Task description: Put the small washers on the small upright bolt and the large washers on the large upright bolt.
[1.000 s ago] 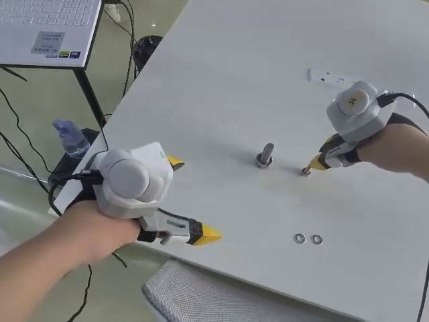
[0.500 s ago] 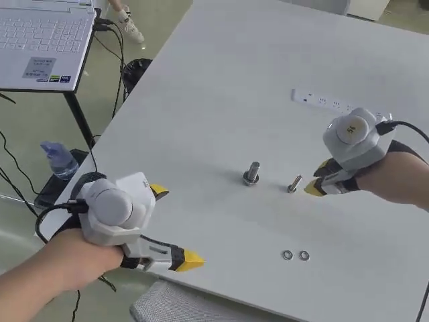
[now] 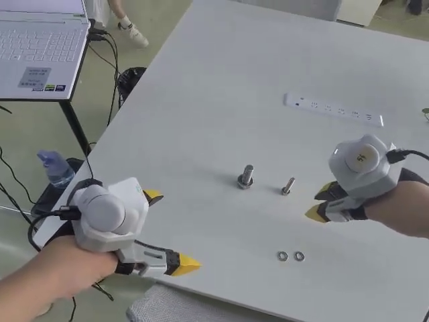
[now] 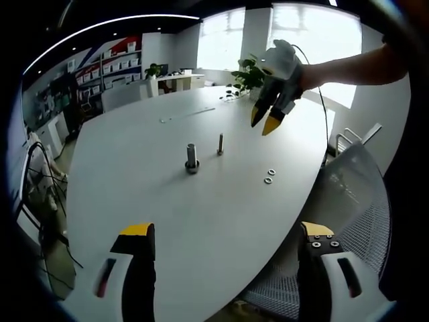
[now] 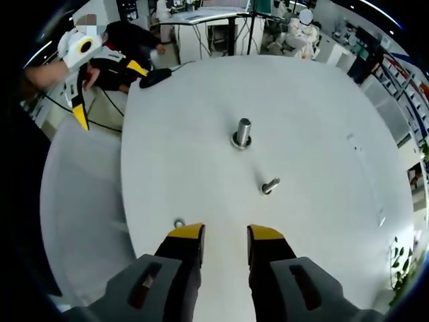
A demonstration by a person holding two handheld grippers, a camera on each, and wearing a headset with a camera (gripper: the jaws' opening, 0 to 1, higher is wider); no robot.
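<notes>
- Two washers (image 3: pixel 282 255) lie flat on the white counter (image 3: pixel 221 87), side by side and almost touching. They are close to its front edge and not on either bolt.
- The small upright bolt (image 3: pixel 288 186) stands farther back on the counter, apart from the washers, its shaft bare.
- The large upright bolt (image 3: pixel 246 177) stands to the left of the small one, near it but not touching. It is thicker and taller, with a wide base resting on the counter.
- The right gripper (image 3: pixel 321 202) hovers over the counter to the right of the small bolt and a little behind the washers. Its yellow-tipped jaws stand slightly apart with nothing between them. In the right gripper view they point toward the two bolts, and one washer shows just off the tip of the left-hand jaw.
- The left gripper (image 3: pixel 170 229) hangs at the counter's front left edge, well apart from the bolts and washers — its jaws are spread wide and empty. In the left gripper view both bolts, the washers and the right gripper lie ahead of it.
- A white power strip (image 3: pixel 333 109) lies far back on the counter, beyond the bolts.
- Off the counter to the left, an open laptop (image 3: pixel 37 40) sits on a dark stand, with a water bottle (image 3: pixel 53 168) lower down beside it. The grey mesh back of a chair (image 3: pixel 161 310) shows at the counter's front edge.
</notes>
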